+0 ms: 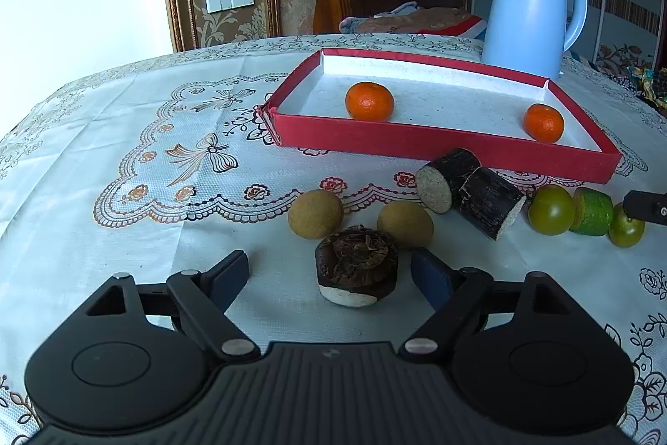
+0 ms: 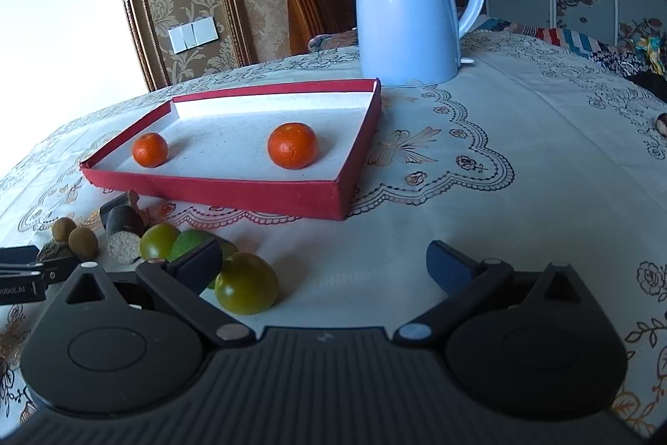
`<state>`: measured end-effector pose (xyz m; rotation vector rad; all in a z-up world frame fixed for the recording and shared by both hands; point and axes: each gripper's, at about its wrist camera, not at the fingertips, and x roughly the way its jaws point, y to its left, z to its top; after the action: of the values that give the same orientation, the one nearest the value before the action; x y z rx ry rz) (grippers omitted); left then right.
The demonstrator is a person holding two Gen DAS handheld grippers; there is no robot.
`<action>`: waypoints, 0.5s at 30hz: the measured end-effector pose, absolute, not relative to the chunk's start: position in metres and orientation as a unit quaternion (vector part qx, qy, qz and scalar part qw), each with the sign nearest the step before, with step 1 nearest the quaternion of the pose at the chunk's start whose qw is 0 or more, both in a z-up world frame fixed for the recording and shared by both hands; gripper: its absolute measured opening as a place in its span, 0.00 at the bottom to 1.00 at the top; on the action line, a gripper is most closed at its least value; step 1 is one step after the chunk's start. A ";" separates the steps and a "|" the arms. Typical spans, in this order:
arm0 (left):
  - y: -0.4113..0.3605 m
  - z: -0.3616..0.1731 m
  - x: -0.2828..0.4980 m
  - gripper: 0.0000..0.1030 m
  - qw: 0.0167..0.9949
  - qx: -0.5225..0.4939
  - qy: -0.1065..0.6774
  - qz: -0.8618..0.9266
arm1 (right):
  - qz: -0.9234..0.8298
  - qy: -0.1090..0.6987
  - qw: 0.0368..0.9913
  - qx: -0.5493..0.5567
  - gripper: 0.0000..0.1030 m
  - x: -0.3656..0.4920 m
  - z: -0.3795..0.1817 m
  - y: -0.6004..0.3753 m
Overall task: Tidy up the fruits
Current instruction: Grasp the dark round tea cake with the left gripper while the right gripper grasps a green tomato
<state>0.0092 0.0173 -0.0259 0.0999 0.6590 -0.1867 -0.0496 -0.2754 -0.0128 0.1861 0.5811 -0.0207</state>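
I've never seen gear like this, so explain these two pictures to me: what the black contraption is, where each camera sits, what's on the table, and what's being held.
There is no robot arm here. A person holds a black two-finger gripper in each hand, and each carries a wide-angle camera looking forward along its fingers.

One picture is from the left gripper, the other from the right gripper. Both stand open and hold nothing.

On the patterned white tablecloth sits a shallow red cardboard tray containing two orange tangerines, with a pale blue electric kettle behind it.

In front of the tray lie loose pieces: a dark brown water chestnut between the left gripper's fingers, untouched, two tan round fruits, two dark sugarcane chunks, and several small green fruits by the right gripper.
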 end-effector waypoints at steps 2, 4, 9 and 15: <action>0.017 -0.026 0.009 0.83 0.941 0.049 0.323 -0.091 | -0.003 0.288 0.954 0.081 1.00 -0.054 -0.012 -0.271; 0.017 -0.026 0.009 0.83 0.941 0.049 0.323 -0.091 | 0.003 0.292 0.954 0.070 1.00 -0.057 -0.012 -0.267; 0.017 -0.026 0.009 0.84 0.941 0.049 0.323 -0.090 | 0.024 0.310 0.950 0.021 1.00 -0.060 -0.013 -0.251; 0.017 -0.027 0.009 0.84 0.941 0.050 0.323 -0.090 | -0.019 0.309 0.951 0.022 1.00 -0.059 -0.012 -0.253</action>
<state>0.0092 0.0171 -0.0265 0.1017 0.6596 -0.1829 -0.0590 -0.2528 -0.0124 0.0456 0.6278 -0.0396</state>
